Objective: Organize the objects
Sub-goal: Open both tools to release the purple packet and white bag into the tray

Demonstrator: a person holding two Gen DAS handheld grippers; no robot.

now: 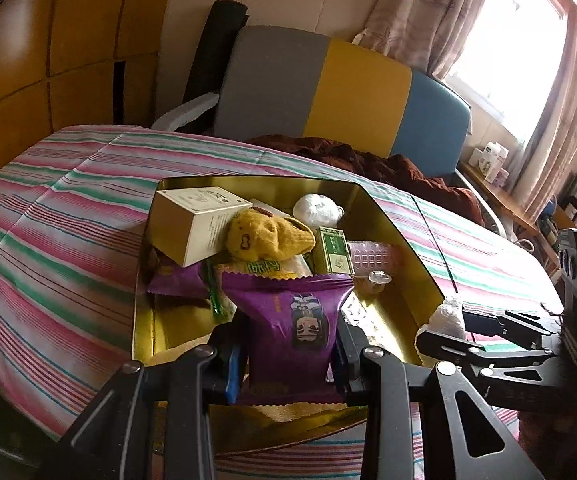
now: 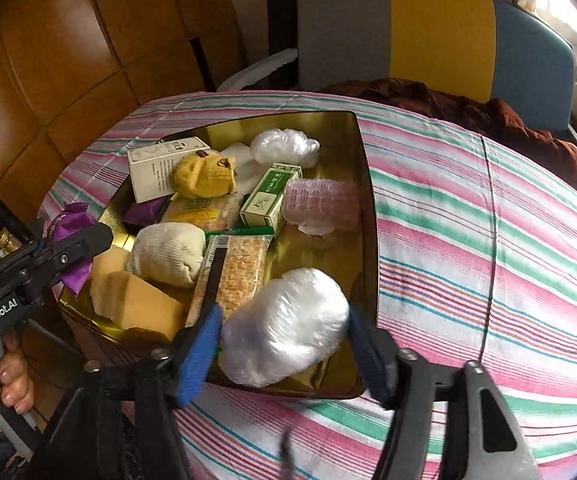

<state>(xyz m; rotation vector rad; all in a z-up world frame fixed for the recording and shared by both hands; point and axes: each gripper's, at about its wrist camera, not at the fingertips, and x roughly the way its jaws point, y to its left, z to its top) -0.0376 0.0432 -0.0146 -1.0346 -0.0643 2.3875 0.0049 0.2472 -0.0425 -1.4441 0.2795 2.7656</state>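
Centrally, the left hand-held gripper (image 1: 288, 354) is clamped on a purple snack packet (image 1: 288, 332), its blue-padded fingers (image 1: 234, 368) pressing the packet's sides while it hangs above the near end of a gold tin box (image 1: 392, 216). Opposite, the right hand-held gripper (image 2: 284, 354) is clamped on a white plastic-wrapped bundle (image 2: 284, 326), held over the tin's near right corner. Both items are evidently poised over the tin because it serves as the collecting container. Inside lie a cream carton (image 2: 156, 172), a yellow knitted toy (image 2: 206, 178), a green-and-white box (image 2: 270, 198), a clear pink blister tray (image 2: 320, 202), a rolled white sock (image 2: 166, 254), an orange snack bar pack (image 2: 234, 274) and a second plastic-wrapped bundle (image 2: 284, 146). Free floor remains chiefly along the tin's right side, which probably explains the right bundle's position. The tin rests on a bed with a striped sheet (image 2: 488, 240), before a grey, yellow and blue headboard (image 2: 440, 32).
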